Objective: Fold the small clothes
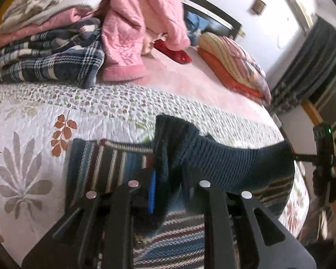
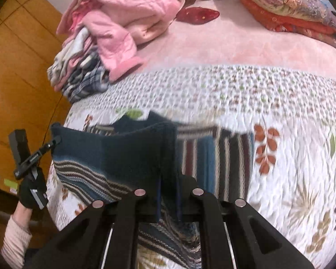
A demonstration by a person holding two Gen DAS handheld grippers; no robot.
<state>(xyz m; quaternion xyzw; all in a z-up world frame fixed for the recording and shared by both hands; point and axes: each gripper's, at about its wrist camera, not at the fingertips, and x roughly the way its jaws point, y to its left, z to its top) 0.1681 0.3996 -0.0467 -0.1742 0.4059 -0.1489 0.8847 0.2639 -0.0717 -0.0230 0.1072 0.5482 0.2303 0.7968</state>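
A knitted sweater (image 1: 114, 163) with blue, maroon and cream stripes lies on the floral quilt (image 1: 29, 134). Its dark blue edge (image 1: 224, 159) is lifted and stretched between both grippers. My left gripper (image 1: 165, 179) is shut on one end of that edge, with a blue pad showing beside the cloth. The right gripper (image 1: 296, 156) pinches the other end at the far right. In the right wrist view the sweater (image 2: 215, 157) lies ahead. My right gripper (image 2: 169, 190) is shut on the raised dark fold (image 2: 123, 150), and the left gripper (image 2: 54, 141) holds its far corner.
A stack of plaid and pink blankets (image 1: 49, 51) with a pink jacket (image 1: 127, 33) sits at the back left of the bed. Folded orange and striped quilts (image 1: 235, 65) lie at the back right. A wooden wardrobe (image 2: 18, 67) stands left, beside a gloved hand (image 2: 31, 190).
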